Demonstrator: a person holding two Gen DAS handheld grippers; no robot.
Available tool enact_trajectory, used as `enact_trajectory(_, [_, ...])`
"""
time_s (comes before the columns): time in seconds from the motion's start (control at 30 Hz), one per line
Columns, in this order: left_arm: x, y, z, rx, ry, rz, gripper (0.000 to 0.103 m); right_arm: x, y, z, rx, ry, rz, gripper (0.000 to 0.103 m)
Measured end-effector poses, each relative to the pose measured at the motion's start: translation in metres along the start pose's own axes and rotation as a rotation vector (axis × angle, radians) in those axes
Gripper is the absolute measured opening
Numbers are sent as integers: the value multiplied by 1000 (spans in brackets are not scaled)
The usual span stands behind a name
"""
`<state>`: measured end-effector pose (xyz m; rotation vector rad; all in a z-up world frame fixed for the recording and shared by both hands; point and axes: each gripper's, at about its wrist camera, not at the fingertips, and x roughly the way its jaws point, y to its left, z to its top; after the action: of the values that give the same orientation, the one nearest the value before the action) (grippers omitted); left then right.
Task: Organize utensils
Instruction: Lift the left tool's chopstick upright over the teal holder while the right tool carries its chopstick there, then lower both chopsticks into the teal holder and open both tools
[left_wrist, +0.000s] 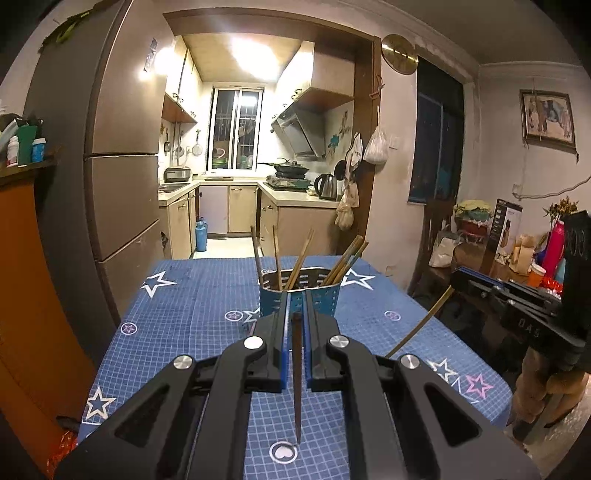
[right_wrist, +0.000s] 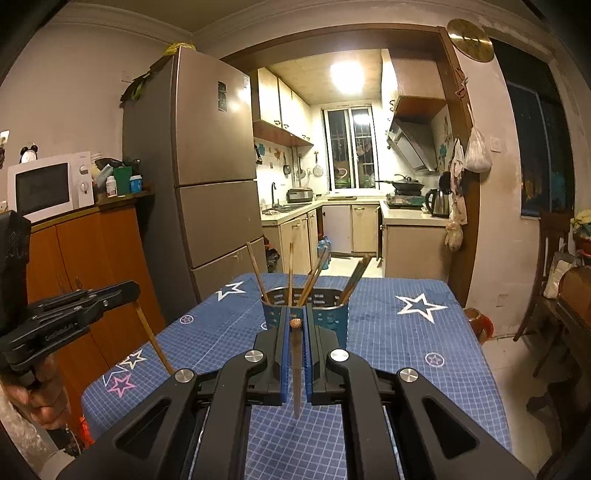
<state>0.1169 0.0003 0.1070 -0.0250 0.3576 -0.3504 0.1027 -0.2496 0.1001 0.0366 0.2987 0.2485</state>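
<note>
Chopstick in each of my grippers. Left gripper (left_wrist: 296, 295) has its jaws pinched on a dark brown wooden chopstick (left_wrist: 297, 384), which runs lengthwise between the blue pads and tapers to a point near the camera, over the near edge of the table. Right gripper (right_wrist: 295, 312) has its jaws pinched on a reddish-brown wooden chopstick (right_wrist: 296, 369), blunt butt end facing away from the lens at the fingertips, thin end hanging down toward me. From the left wrist view the right gripper (left_wrist: 517, 295) sits off the table's right edge, its chopstick (left_wrist: 421, 325) slanting down over the cloth. From the right wrist view the left gripper (right_wrist: 74, 302) sits off the left edge, its chopstick (right_wrist: 153, 339) slanting down the same way. Both grippers are above the table, apart from each other, and both point at the perforated metal utensil holder with blue lower wall (left_wrist: 317, 299) (right_wrist: 328, 314), which stands upright around the middle of the table toward the far edge. It holds several wooden and bamboo chopsticks (left_wrist: 301, 258) (right_wrist: 314, 277), standing tilted and fanned out, in what look like two compartments. Table is covered with a blue grid-pattern cloth with white stars (left_wrist: 184, 306) (right_wrist: 406, 332). Brown fridge (right_wrist: 207, 166) stands beyond the far left corner, kitchen doorway behind the far edge.
</note>
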Motion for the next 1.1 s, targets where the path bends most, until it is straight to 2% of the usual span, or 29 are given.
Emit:
enact_trajectory(0.3, [9,-5,7,7,-3,-9,4,1,4,8,-14,27,-7,8])
enact_trajectory(0.53, [17,-5,36,2,-29,-10,4,4,4,26,-9,46,3,8])
enact_trajectory(0.83, [26,-17,126,30,-182,9,4,21,-1,109,12,-36,2,8])
enact_trajectory(0.93, [42,-22,146,40,-217,27,4,36,-8,133,28,-58,-15,8])
enact_trajectory(1.1, [77,-22,161,42,-243,47,4,80,-23,159,45,-68,-65,8])
